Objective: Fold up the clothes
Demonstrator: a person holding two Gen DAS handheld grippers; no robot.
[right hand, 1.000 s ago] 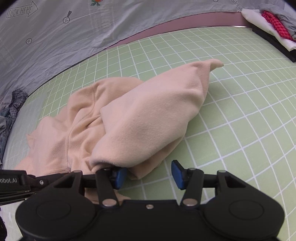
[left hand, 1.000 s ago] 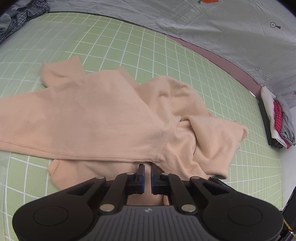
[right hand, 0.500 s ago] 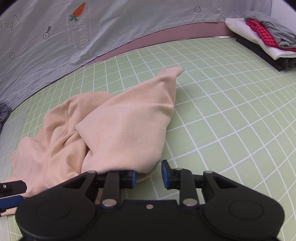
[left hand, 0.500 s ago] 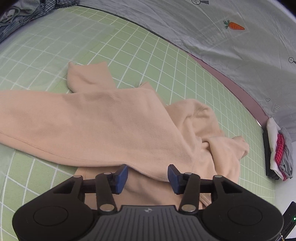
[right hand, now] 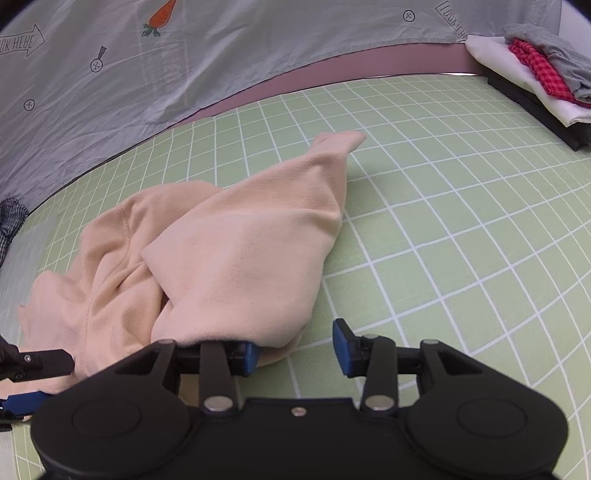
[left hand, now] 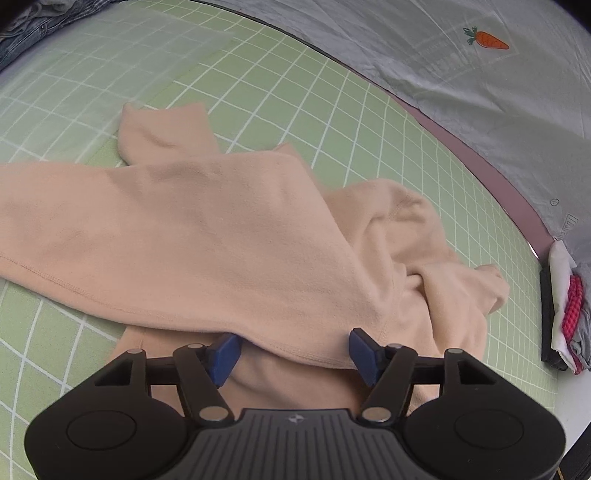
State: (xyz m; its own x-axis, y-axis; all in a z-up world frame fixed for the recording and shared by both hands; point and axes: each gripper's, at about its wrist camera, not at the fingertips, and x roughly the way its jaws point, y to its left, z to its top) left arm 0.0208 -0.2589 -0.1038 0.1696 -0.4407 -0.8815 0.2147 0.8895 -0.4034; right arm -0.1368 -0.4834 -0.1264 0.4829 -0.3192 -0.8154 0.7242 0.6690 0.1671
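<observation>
A peach fleece sweatshirt (left hand: 207, 236) lies crumpled on the green grid mat (left hand: 280, 96). One sleeve is folded across its body toward the left. In the left wrist view, my left gripper (left hand: 295, 354) is open, its blue pads either side of the garment's near hem, gripping nothing. In the right wrist view the sweatshirt (right hand: 236, 258) shows as a bunched sleeve pointing away. My right gripper (right hand: 295, 350) is open at the sleeve's near end; the cloth rests against the left pad and the right pad stands over bare mat. The left gripper's tip (right hand: 33, 365) shows at the frame's left edge.
A stack of folded clothes (right hand: 535, 74) sits at the mat's far right corner, also in the left wrist view (left hand: 565, 314). Dark checked and denim clothes (left hand: 33, 18) lie at the far left. A grey printed sheet (right hand: 184, 66) hangs behind the mat. Bare mat (right hand: 461, 240) lies right of the sweatshirt.
My left gripper was shut on the garment's hem a second ago, then opened wide and let it drop. My right gripper narrowed briefly, then widened again. Both have drawn back slightly.
</observation>
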